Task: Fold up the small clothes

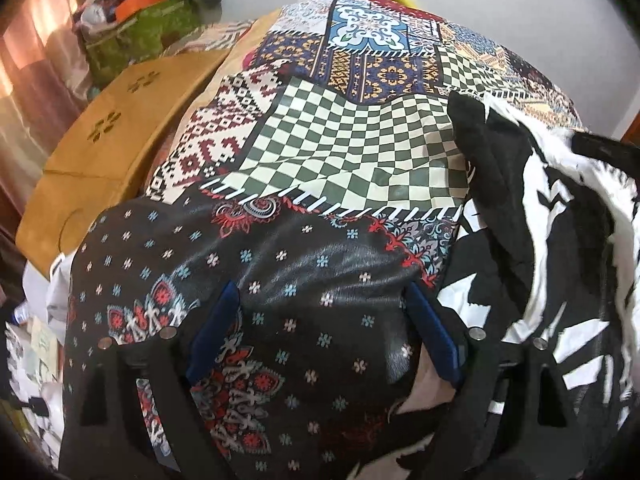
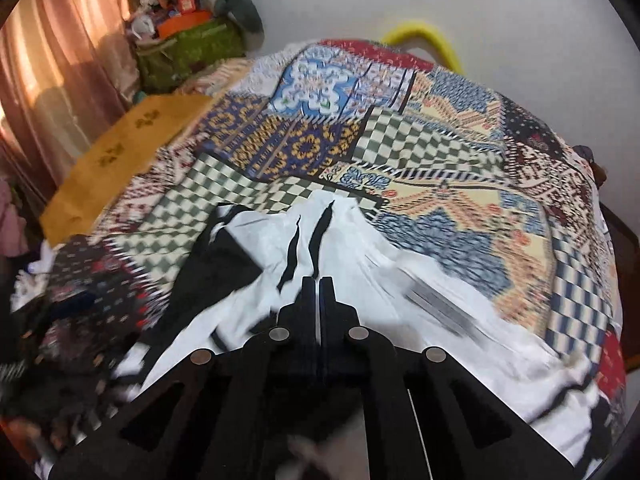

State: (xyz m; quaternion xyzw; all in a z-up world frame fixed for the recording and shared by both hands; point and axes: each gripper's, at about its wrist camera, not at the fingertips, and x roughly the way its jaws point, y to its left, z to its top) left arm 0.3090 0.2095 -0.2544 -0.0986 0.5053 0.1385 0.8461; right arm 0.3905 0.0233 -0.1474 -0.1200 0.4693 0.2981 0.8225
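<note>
Green basket (image 2: 192, 54) holds an orange item (image 2: 182, 24).

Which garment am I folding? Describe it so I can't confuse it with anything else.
On the patchwork bedspread, look at the near edge, beside the dark floral cloth. It is the black-and-white garment under the right gripper: the only plain white fabric with bold black shapes.

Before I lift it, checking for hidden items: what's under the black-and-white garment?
The garment lies on the patchwork bedspread, which shows all around it. Anything beneath its folds is covered.
</note>
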